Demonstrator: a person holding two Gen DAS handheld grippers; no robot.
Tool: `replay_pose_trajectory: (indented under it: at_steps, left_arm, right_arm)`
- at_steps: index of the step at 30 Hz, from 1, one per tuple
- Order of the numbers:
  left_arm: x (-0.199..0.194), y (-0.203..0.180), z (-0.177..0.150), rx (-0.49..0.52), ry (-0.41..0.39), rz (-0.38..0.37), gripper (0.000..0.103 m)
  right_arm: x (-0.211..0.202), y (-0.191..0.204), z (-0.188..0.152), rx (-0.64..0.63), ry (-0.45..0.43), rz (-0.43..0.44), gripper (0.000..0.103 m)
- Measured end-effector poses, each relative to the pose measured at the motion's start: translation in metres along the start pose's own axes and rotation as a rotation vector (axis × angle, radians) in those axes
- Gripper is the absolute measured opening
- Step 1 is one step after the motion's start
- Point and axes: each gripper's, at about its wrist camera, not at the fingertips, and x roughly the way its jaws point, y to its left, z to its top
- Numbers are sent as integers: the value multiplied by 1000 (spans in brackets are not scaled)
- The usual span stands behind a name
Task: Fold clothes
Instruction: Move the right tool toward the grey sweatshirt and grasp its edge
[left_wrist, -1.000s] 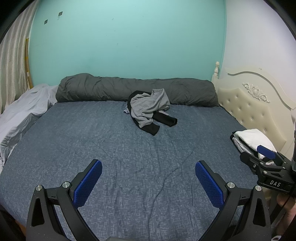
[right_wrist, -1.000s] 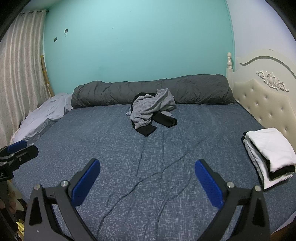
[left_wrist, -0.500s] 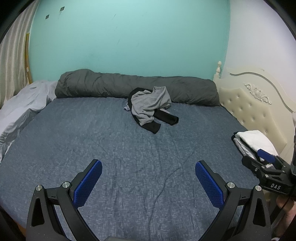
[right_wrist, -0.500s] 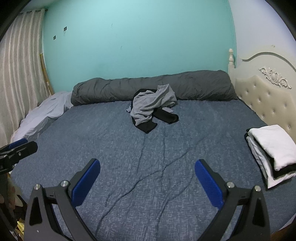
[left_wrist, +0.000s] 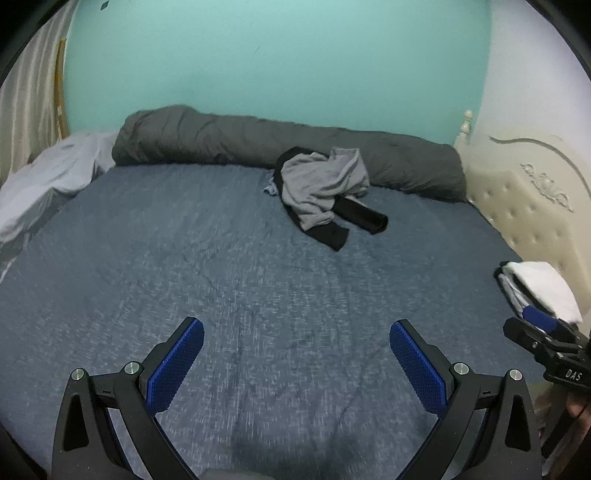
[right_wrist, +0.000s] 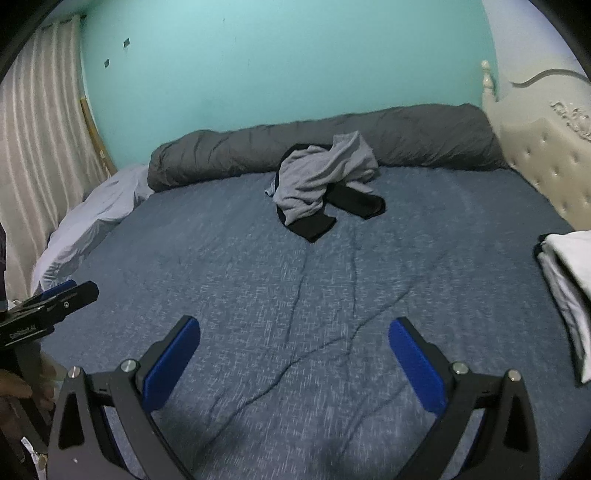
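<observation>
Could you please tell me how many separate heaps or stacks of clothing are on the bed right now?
2. A crumpled grey and black heap lies near the rolled dark duvet at the far side; a folded white stack sits at the right edge by the headboard. Garments inside each can't be counted.

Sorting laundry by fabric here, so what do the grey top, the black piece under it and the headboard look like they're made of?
Grey top: soft matte knit, probably cotton jersey; it slumps in loose rumpled folds.
Black piece: matte cloth, likely a similar knit; weave too dark to tell.
Headboard: cream button-tufted padding with a slight sheen, perhaps faux leather.
</observation>
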Motion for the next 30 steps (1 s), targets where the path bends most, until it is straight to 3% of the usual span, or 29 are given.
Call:
replay_pose_trajectory:
  at_steps: [10, 20, 23, 30]
  left_arm:
    - [97, 27, 12, -56, 11, 36, 103]
    - [175, 63, -15, -120, 71, 22, 103]
    - [189, 70, -22, -112, 84, 13, 103]
    - [211, 77, -30, -93, 99, -15, 103]
  right_arm:
    - [113, -10, 31, -34, 80, 73, 103]
    - [221, -25, 55, -47, 114, 10, 103]
    - [250, -31, 61, -25, 116, 15, 103]
    - [305, -26, 80, -100, 109, -34, 103]
